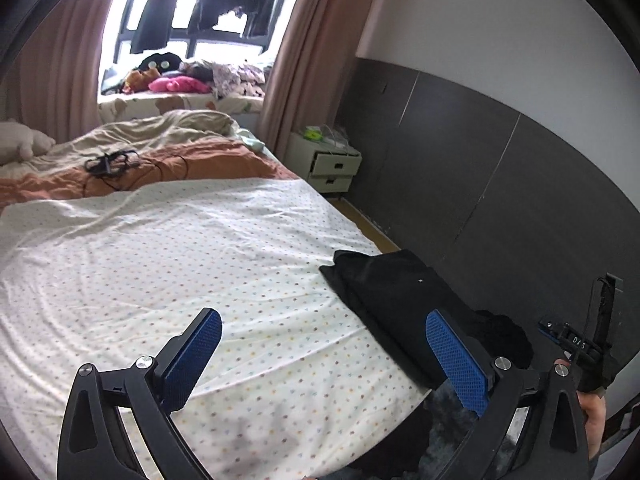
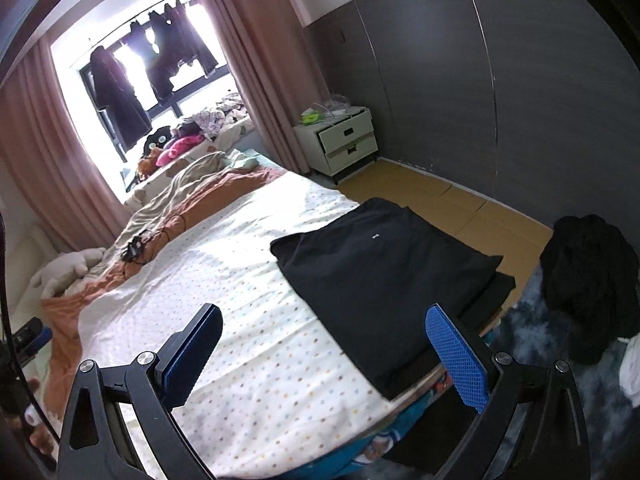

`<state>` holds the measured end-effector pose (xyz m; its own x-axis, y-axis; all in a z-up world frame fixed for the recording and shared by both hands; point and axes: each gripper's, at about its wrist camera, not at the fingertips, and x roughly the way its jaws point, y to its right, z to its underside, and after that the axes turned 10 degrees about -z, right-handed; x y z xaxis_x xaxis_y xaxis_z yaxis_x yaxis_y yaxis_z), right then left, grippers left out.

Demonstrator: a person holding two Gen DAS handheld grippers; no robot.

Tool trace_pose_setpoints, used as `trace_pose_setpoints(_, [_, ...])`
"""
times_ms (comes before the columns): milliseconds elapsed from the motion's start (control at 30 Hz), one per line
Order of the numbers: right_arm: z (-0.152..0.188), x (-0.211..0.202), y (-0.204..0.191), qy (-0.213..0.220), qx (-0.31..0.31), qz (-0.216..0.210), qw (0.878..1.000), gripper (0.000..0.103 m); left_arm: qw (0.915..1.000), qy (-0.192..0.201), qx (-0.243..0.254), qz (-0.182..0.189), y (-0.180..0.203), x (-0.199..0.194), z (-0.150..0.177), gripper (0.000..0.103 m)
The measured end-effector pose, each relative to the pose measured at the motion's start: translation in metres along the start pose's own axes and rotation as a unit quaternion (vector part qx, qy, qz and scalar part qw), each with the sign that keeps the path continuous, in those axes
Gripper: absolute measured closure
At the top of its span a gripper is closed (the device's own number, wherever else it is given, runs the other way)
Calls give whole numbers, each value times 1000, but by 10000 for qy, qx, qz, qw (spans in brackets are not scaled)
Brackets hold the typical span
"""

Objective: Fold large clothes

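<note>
Home bedroom. Bed (image 1: 180, 248) with dotted white sheet, rumpled orange and beige duvet (image 1: 168, 160) at far end, plush toy (image 1: 20, 140) beside it. White two-drawer nightstand (image 2: 344, 142) against dark panelled wall (image 1: 500, 184). Pink curtains (image 2: 264, 60) frame window (image 2: 132, 80), dark clothes hanging there, soft toys piled on sill. Wood floor (image 2: 440, 196).

right blue pad (image 1: 456, 364) hides the folded black garment's (image 1: 400, 296) near edge.

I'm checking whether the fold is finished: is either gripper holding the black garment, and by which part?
Nothing is held. The left gripper and right gripper both stand open and empty above the bed, while the folded black garment lies on the dotted sheet.
</note>
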<state>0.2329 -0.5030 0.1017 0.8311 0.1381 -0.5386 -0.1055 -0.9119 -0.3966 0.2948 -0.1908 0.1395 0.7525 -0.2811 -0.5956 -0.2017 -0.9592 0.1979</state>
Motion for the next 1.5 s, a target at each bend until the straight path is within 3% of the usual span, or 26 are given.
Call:
trace_pose_setpoints(733, [107,-98,-43,213,-307,-423,9984,1,9975,532,-83,-453,-51,-126,101,1])
trace_pose_setpoints(1200, [169,-117,-43,253,-467,-547,9971,1,9928,962,-108,-712,-59,-180,169,1])
trace_pose_setpoints(1400, [193,-123,-51,365,-687,-446,9960,1,9898,1046,-35,-965,-58,-187,199,1])
trace_pose_setpoints(1500, [207,-122,-52,346,-661,-492,9960,1,9903,1054,-146,-896,-59,-189,214,1])
